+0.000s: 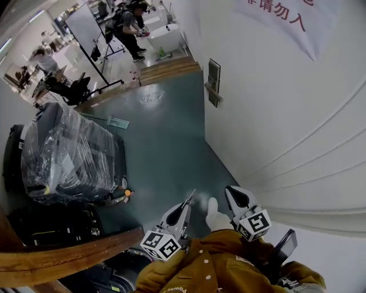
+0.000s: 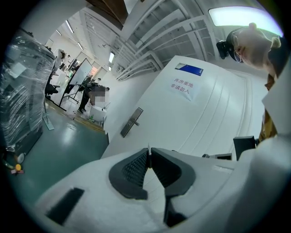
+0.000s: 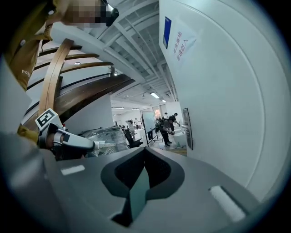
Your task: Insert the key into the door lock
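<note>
The white door (image 1: pixel 297 114) fills the right of the head view, and its dark lock plate with a lever handle (image 1: pixel 213 83) sits far ahead of me. My left gripper (image 1: pixel 190 198) is shut on a thin metal key (image 2: pixel 148 149); the blade sticks out past the closed pads and points roughly toward the lock plate (image 2: pixel 131 122), well short of it. Beside it, nearer the door, my right gripper (image 1: pixel 233 194) is shut with nothing between its pads. The right gripper view shows the lock plate (image 3: pixel 187 129) on the door and the left gripper (image 3: pixel 68 141) at the left.
A plastic-wrapped load on a cart (image 1: pixel 64 150) stands left of the green floor (image 1: pixel 166 143). A curved wooden rail (image 1: pixel 68 252) runs at lower left. A wooden step (image 1: pixel 168 70), a whiteboard (image 1: pixel 84 26) and several people (image 1: pixel 130 26) are beyond. A paper sign (image 1: pixel 286 14) hangs on the door.
</note>
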Motion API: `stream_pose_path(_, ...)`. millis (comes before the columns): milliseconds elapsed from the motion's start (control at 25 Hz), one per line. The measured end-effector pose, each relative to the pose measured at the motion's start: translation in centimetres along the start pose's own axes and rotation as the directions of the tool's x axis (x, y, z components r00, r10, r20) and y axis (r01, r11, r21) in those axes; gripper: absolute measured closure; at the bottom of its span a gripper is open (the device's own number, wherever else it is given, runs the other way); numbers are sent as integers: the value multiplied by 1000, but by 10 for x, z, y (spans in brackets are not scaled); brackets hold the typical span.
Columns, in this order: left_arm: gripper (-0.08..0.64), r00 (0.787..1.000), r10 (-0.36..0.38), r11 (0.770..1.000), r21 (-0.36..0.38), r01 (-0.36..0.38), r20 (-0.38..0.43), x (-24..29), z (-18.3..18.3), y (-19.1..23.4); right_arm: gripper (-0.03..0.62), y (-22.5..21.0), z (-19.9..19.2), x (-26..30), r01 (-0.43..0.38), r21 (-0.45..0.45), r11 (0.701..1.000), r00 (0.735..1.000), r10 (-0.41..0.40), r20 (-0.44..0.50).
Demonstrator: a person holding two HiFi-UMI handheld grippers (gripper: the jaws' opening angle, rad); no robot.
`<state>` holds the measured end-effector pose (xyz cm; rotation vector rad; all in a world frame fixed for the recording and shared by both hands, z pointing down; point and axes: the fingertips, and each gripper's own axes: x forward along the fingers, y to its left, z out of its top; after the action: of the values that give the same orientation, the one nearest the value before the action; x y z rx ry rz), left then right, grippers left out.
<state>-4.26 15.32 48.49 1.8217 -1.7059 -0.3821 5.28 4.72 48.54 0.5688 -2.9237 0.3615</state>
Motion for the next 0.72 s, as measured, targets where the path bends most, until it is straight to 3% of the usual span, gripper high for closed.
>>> stream_pose_path(240,534,1000,-12,1000,-8,12,-2,88,41,12,586,-66,34,43,4,-5,1000,1000,-3,29)
stream_pose_path(720,534,998,-45,997,-58,43,-34,177,82,43,586,-114,53,112,-17,10,1000,1000,17,8)
